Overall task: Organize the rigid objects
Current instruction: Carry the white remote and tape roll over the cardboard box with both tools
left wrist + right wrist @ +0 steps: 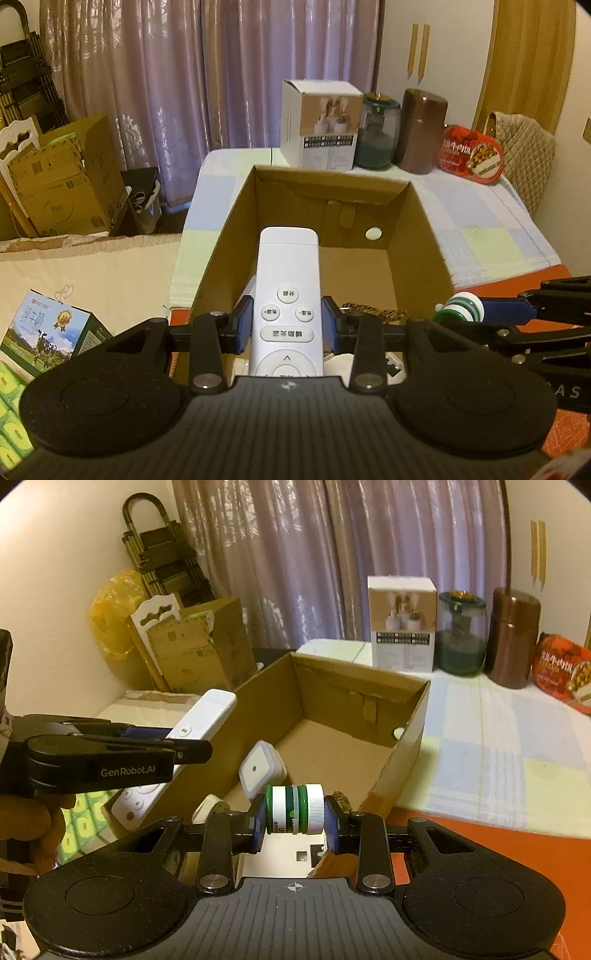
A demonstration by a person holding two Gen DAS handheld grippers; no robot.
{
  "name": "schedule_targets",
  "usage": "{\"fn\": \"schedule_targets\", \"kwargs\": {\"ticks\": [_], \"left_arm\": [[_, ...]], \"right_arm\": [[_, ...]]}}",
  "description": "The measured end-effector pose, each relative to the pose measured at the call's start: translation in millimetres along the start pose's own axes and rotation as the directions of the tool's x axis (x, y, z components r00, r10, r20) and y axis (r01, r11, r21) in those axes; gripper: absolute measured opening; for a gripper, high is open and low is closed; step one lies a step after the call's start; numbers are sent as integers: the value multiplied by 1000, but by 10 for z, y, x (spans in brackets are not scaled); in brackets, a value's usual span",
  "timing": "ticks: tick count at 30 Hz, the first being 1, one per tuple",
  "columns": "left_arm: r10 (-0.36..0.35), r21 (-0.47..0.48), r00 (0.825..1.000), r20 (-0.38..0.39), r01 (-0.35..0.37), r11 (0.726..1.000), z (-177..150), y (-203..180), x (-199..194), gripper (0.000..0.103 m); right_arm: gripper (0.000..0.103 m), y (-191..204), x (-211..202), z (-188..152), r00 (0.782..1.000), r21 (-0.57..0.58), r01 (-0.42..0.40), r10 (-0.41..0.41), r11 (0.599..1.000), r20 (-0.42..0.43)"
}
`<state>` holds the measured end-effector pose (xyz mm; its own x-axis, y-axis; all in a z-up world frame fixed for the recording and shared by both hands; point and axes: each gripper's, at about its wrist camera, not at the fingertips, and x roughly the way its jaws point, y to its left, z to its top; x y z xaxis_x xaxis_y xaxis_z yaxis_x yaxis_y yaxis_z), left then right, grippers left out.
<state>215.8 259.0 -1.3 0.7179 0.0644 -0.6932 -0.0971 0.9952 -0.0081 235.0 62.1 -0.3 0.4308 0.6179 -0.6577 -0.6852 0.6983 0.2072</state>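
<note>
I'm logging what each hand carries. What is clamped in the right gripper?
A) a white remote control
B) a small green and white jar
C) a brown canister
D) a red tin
B: the right gripper has its fingers pressed on both ends of the green and white jar, held over the cardboard box.

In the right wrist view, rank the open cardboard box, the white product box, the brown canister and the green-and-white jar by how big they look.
1. open cardboard box
2. white product box
3. brown canister
4. green-and-white jar

The jar sits nearest the camera, clamped in the right gripper, so it is likely smaller than it looks.
</note>
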Motion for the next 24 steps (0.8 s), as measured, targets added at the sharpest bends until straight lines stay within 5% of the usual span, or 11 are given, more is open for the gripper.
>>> {"fn": "schedule_targets", "kwargs": {"ticks": [24], "left_arm": [[0,-1,998,-62,-1,1000,-129,27,433,33]], "right_arm": [[28,-51,326,-14,1000,-16,-8,8,1000,-18]]}}
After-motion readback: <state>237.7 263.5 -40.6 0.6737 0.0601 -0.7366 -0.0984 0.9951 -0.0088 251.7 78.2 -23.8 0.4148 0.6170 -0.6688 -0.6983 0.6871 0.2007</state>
